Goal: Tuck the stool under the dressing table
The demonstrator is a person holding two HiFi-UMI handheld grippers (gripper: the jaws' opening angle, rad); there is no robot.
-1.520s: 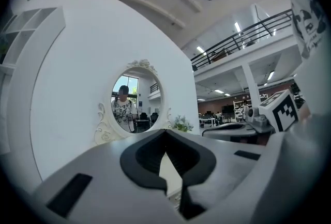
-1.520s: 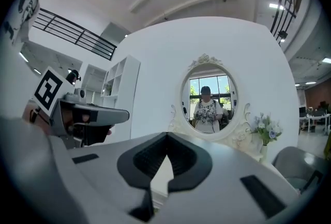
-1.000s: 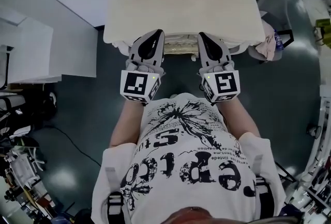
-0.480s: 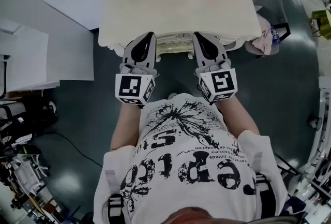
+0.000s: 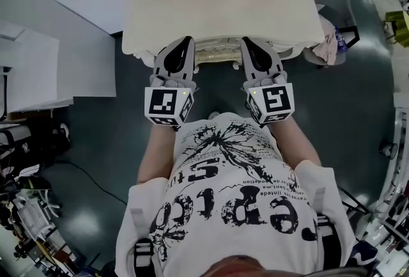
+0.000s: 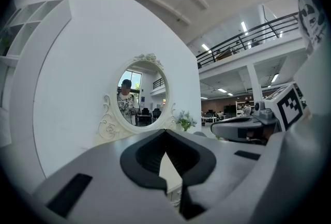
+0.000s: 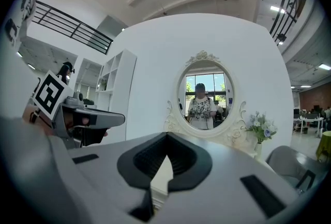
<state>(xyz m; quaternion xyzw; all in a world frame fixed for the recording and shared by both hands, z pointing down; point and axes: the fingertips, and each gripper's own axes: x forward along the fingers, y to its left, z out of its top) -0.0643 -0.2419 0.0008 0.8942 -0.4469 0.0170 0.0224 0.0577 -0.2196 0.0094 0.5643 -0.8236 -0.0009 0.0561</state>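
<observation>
Cream paint covers the dressing table (image 5: 223, 13), and the stool (image 5: 217, 55) is nearly all hidden under it. Only a thin carved strip peeks out between the two grippers. I think that is the stool's near edge, though it might be part of the table's front. The person stands close, over the dark floor (image 5: 211, 87), with one gripper in each hand. The left gripper (image 5: 187, 40) and the right gripper (image 5: 246, 41) point side by side at the table, and their tips reach just over its front edge. Each one has its jaws pressed together at the tips, with nothing caught between them. Through the little gap behind the tips you only see cream wood farther off. Past them stands the round mirror (image 7: 206, 94) with the person in it, and a small bunch of flowers (image 7: 261, 127) beside it. A second ago a bit more of that carved strip stuck out from under the table. Now less of it shows, but the change is small. To me that means the pushing is almost over and the stool is about as far in as it will go. What is left, I guess, is to draw both grippers back without bumping the table.
</observation>
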